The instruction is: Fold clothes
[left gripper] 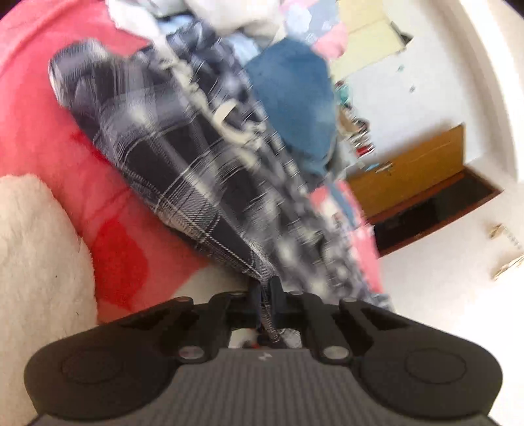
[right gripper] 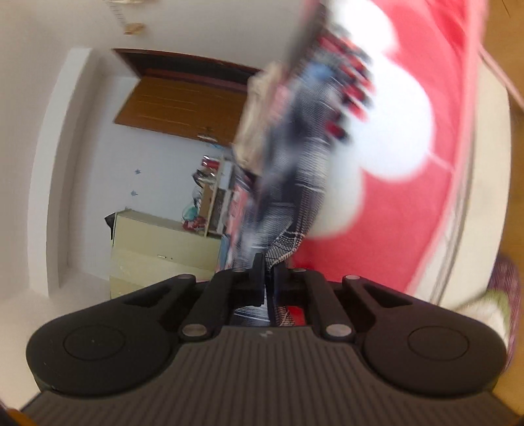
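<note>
Woven plaid shirt [left gripper: 170, 170] pinched in left claw [left gripper: 266, 288] and right claw [right gripper: 268, 272]; fleecy red blanket [left gripper: 36, 124] beneath.

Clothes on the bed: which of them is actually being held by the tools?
The dark plaid garment. Both the left tool and the right tool are shut on its edge, while the blue garment and the white one lie loose in the pile behind.
</note>
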The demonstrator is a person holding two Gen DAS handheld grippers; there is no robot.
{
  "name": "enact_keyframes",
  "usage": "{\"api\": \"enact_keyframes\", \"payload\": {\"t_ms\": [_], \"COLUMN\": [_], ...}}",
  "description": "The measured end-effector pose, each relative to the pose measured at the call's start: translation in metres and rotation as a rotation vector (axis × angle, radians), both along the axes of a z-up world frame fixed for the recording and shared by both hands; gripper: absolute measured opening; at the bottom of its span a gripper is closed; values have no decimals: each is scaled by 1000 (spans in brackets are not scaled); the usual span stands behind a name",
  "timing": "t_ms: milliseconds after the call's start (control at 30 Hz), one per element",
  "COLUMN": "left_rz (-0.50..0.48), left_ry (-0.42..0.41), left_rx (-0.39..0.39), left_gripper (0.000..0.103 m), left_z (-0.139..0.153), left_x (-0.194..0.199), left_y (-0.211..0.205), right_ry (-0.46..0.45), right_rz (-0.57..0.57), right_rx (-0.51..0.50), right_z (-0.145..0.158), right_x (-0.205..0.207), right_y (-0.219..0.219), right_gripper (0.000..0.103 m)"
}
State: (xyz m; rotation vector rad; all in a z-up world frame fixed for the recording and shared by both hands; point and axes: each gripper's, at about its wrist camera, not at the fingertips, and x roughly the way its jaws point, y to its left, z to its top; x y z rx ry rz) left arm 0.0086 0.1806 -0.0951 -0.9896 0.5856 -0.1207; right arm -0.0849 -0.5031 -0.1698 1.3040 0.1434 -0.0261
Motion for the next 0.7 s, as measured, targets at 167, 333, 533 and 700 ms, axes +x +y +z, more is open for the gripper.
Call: {"api": "enact_keyframes", "payload": {"t_ms": [167, 333, 533, 700], "left_rz": [10, 38, 87, 90], "left_ry": [-78, -66, -183, -235], "left_rx": [-115, -183, -176, -153], "left_gripper": [4, 3, 0, 0], "left_z": [20, 27, 59, 69], "left_x": [-6, 29, 37, 22], "left_y": [17, 23, 29, 34], "right_ry": [-101, -64, -206, -332], "right_rz": [-9, 82, 183, 164], "right_rx": [-115, -162, -224, -339], "right_z": [79, 131, 232, 279], "right_x": [-5, 92, 196, 176], "right_y": [-16, -31, -5, 9], "right_gripper": [3, 3, 3, 3]}}
